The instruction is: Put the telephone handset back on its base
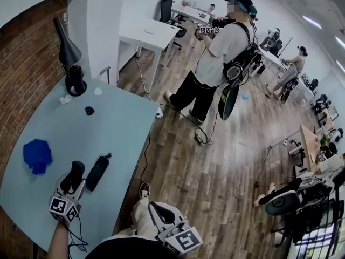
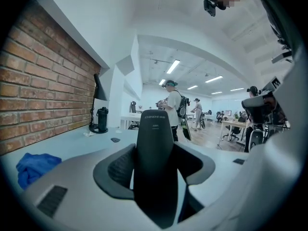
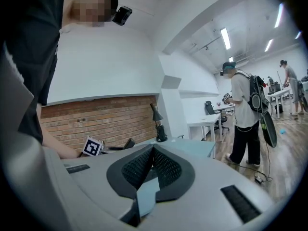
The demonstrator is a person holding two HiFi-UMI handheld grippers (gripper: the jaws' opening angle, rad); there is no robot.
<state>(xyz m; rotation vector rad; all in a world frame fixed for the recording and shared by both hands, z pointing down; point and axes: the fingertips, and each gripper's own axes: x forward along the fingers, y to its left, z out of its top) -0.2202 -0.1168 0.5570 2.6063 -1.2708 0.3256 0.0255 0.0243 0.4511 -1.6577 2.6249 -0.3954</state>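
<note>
the left claw (image 2: pixel 154 150) is clamped on the black telephone handset (image 2: pixel 155 177). the handset's long axis runs out along the jaws, pointing away from the person, over the tabletop (image 1: pixel 64 134). it is just beside the base (image 1: pixel 97 172) and roughly parallel to it. the right claw (image 3: pixel 153 150) is closed and empty.

Pale blue table (image 1: pixel 121 120). On it: blue cloth (image 1: pixel 36 155), black phone base (image 1: pixel 97 172) near front, small black object (image 1: pixel 89 110) mid-table, lamp (image 1: pixel 74 80) and white scraps (image 1: pixel 66 99) at far end.
</note>
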